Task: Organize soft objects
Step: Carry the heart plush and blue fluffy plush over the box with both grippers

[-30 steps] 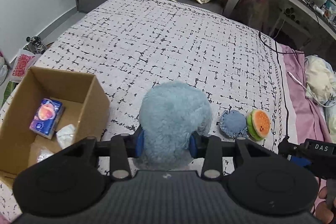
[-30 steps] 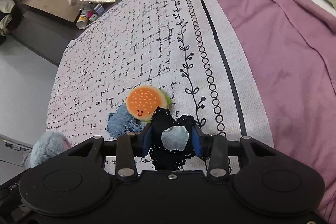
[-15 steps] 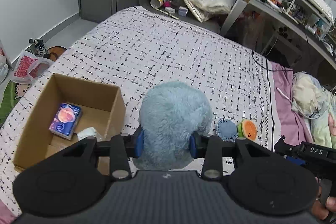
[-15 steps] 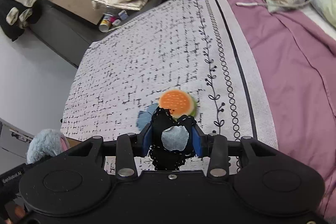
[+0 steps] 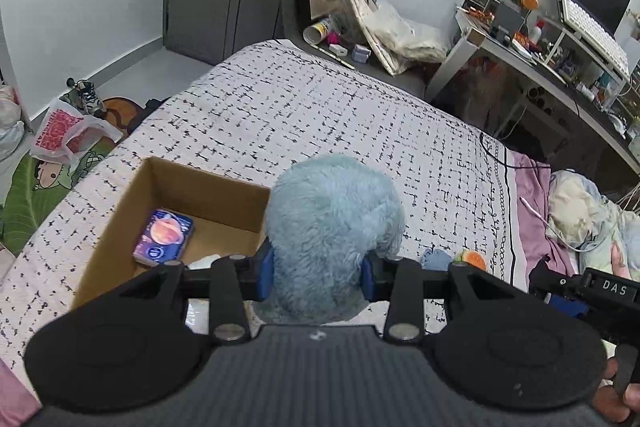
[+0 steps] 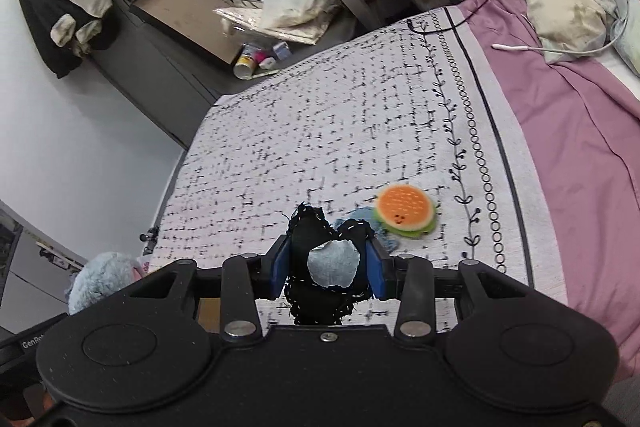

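Note:
My left gripper (image 5: pixel 318 273) is shut on a fluffy light-blue plush toy (image 5: pixel 332 227), held above the patterned bedspread beside an open cardboard box (image 5: pixel 120 227). The box holds a small purple packet (image 5: pixel 163 237) and something white. My right gripper (image 6: pixel 327 269) is shut on a black stitched soft toy with a grey patch (image 6: pixel 330 263). On the bed ahead of it lie a burger-shaped plush (image 6: pixel 405 211) and a blue denim pad (image 6: pixel 362 223). The blue plush (image 6: pixel 102 281) also shows at the right wrist view's lower left.
The bed's left edge drops to a floor with a plastic bag (image 5: pixel 64 133) and a green mat. Beyond the bed's far end lie clutter and a desk (image 5: pixel 560 67). A purple sheet (image 6: pixel 580 155), bedding and a cable lie to the right.
Both grippers have risen with their toys still held; the bed, box and burger plush look smaller and farther below. The left view now looks more over the box.

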Action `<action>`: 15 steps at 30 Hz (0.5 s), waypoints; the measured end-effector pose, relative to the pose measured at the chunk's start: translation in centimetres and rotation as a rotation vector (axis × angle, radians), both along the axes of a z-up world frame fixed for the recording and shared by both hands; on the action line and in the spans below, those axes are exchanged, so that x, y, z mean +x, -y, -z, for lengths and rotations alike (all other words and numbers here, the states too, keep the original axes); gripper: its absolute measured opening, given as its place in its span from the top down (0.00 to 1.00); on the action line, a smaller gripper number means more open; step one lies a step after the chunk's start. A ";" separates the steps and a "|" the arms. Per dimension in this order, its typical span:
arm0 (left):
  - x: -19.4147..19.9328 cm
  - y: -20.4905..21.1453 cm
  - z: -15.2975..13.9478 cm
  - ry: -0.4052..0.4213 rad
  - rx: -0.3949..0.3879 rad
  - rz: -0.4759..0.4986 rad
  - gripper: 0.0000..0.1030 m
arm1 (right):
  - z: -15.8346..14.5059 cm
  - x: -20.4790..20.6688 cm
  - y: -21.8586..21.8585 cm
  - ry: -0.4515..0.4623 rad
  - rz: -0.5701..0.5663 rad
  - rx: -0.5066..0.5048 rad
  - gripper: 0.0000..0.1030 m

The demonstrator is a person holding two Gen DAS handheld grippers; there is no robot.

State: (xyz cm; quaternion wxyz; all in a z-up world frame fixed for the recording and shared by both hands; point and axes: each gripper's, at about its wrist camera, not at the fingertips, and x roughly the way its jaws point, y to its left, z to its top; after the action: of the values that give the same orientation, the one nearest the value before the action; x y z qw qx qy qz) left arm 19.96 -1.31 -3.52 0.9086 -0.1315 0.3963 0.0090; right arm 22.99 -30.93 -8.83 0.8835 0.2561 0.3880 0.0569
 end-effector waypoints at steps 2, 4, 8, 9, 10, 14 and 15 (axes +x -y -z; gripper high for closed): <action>-0.3 -0.7 -0.1 0.006 -0.006 -0.007 0.61 | -0.3 -0.2 -0.5 0.007 -0.001 0.005 0.62; -0.6 -1.3 -0.2 0.011 -0.008 -0.014 0.61 | -0.6 -0.5 -1.0 0.014 -0.008 0.009 0.62; -1.1 -2.8 0.0 0.014 -0.010 -0.030 0.61 | -0.7 -0.8 -2.0 0.017 -0.013 0.020 0.61; -1.3 -3.1 0.1 0.014 -0.011 -0.032 0.61 | -0.7 -0.9 -2.3 0.019 -0.015 0.021 0.61; -1.4 -3.5 0.1 0.014 -0.014 -0.034 0.61 | -0.7 -1.0 -2.6 0.020 -0.019 0.024 0.61; -1.9 -5.1 0.5 0.014 -0.022 -0.050 0.61 | -0.6 -1.3 -4.0 0.033 -0.039 0.027 0.62; -2.0 -5.5 0.6 0.012 -0.024 -0.054 0.61 | -0.6 -1.4 -4.3 0.036 -0.043 0.027 0.62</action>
State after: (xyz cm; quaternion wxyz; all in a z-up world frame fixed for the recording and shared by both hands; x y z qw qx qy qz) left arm 18.00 4.22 -4.09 0.9088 -0.1532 0.3870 0.0280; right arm 21.60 -26.60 -8.21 0.8853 0.2586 0.3769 0.0858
